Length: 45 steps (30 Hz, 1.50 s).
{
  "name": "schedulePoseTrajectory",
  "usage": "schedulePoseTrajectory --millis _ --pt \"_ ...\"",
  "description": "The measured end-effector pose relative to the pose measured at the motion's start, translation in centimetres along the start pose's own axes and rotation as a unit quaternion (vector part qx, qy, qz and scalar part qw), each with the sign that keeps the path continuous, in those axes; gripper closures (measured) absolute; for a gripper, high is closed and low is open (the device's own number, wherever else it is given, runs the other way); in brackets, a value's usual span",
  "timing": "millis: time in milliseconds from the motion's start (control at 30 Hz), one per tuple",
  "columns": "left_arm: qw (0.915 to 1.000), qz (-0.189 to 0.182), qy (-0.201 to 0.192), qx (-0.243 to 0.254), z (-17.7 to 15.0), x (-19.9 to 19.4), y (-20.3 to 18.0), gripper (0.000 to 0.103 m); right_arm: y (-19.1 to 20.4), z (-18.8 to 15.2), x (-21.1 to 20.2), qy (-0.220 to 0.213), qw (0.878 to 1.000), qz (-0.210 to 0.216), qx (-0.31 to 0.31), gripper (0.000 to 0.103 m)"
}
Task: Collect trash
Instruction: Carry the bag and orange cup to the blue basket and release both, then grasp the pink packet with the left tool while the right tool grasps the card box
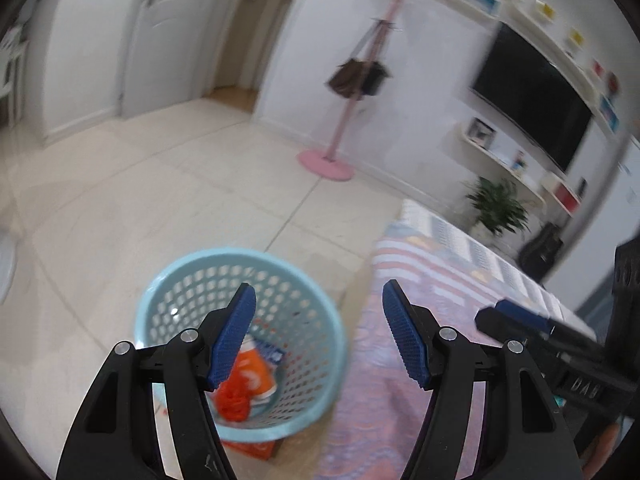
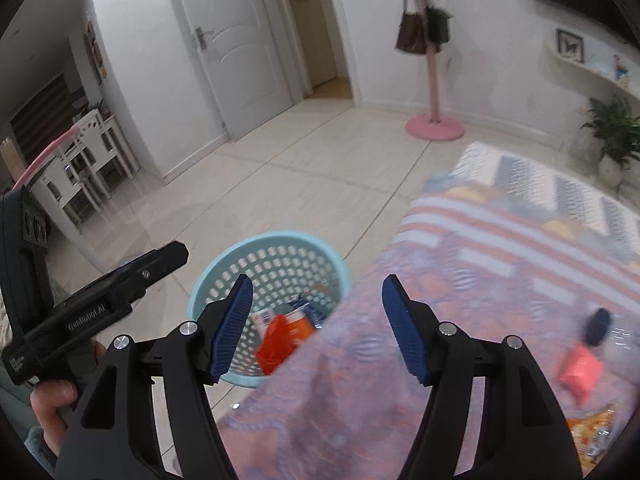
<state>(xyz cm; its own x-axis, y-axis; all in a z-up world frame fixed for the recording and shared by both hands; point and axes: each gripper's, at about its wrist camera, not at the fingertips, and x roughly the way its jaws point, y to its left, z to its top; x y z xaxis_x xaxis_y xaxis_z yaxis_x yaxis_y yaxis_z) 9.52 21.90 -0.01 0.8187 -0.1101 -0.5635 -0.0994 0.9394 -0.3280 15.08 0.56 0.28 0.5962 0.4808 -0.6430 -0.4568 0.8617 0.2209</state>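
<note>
Both the left gripper [image 1: 318, 336] and right gripper [image 2: 318, 330] are held wide apart and empty above the pale-blue perforated plastic basket [image 1: 320, 320], in which orange and blue wrappers [image 1: 250, 376] are seen, beside the patterned table [image 2: 480, 300].

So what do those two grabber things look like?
Both grippers, left and right, have black plastic arms with round silver bolts and ridged blue finger pads. White lettering runs along the left one's body. The hand holding it is bare, with a fuzzy teal sleeve.
</note>
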Motion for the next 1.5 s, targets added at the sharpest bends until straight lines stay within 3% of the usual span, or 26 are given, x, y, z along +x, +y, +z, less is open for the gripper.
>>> schedulePoseTrajectory --millis 167,300,400,700,867,1033,1400,1500 --pt "0.9971 -0.055 0.011 0.051 -0.9 0.2 -5.2 0.039 -3.6 -0.6 -4.9 -0.028 0.999 -0.038 0.015 0.039" --pt "0.9909 -0.122 0.039 0.041 -2.0 1.0 -8.8 0.039 -7.2 -1.8 -8.4 -0.041 0.996 -0.079 0.026 0.039" --pt "0.9826 -0.170 0.060 0.042 -3.2 2.1 -12.9 0.039 -10.8 -3.2 -11.5 -0.049 0.991 -0.117 0.037 0.039" --pt "0.9532 -0.237 0.139 0.126 -8.3 7.9 -25.6 0.033 -24.8 -9.6 -19.6 -0.063 0.964 -0.228 0.124 0.033" --pt "0.9466 -0.215 0.180 0.159 -11.0 12.7 -29.3 0.033 -29.8 -12.3 -20.0 -0.052 0.954 -0.256 0.146 0.025" --pt "0.9452 -0.175 0.208 0.181 -12.8 16.1 -30.3 0.032 -32.5 -13.7 -18.4 -0.049 0.955 -0.244 0.164 0.021" --pt "0.9515 -0.145 0.188 0.195 -14.3 18.3 -30.9 0.033 -34.1 -13.9 -14.0 -0.030 0.961 -0.229 0.152 0.018" --pt "0.9532 -0.135 0.182 0.200 -14.3 18.0 -30.8 0.038 -34.0 -13.9 -13.7 -0.029 0.961 -0.231 0.149 0.018"
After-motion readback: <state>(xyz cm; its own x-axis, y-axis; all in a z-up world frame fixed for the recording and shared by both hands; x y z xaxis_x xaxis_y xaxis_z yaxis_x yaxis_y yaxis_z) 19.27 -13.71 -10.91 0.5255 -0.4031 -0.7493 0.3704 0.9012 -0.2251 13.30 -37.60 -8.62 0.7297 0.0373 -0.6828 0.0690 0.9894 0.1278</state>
